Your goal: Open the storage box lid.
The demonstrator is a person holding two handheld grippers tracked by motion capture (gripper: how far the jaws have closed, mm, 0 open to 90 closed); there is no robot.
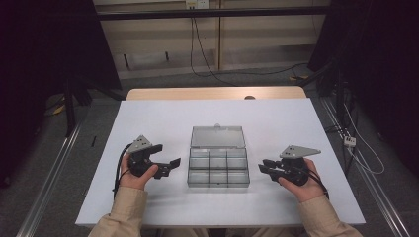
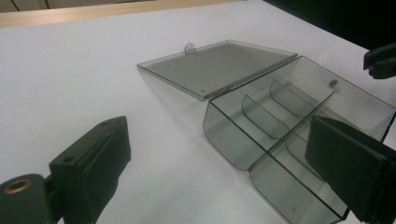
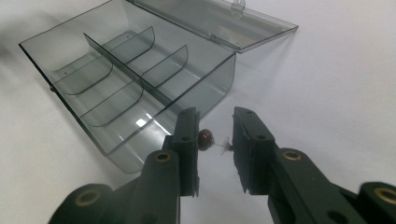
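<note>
A clear grey plastic compartment box [image 1: 218, 185] stands open at the middle of the white table [image 1: 148, 118], its lid [image 1: 218, 137] lying flat behind it. Its several compartments look empty. My left gripper [image 1: 169, 154] hovers just left of the box, open and holding nothing. In the left gripper view the box's near wall [image 2: 229, 135] lies between the wide-apart jaws of the left gripper [image 2: 219, 140]. My right gripper [image 1: 262, 165] sits just right of the box. In the right gripper view, the right gripper [image 3: 215, 116] pinches a small dark red bead on a thin pin [image 3: 205, 137] beside the box's corner [image 3: 205, 88].
A wooden strip [image 1: 212, 93] borders the table's far edge. Cables [image 1: 207, 64] trail over the floor beyond it. Metal rails [image 1: 54, 168] run along both sides, with dark curtains [image 1: 44, 44] behind. The other gripper's jaw [image 2: 380, 60] shows past the box in the left gripper view.
</note>
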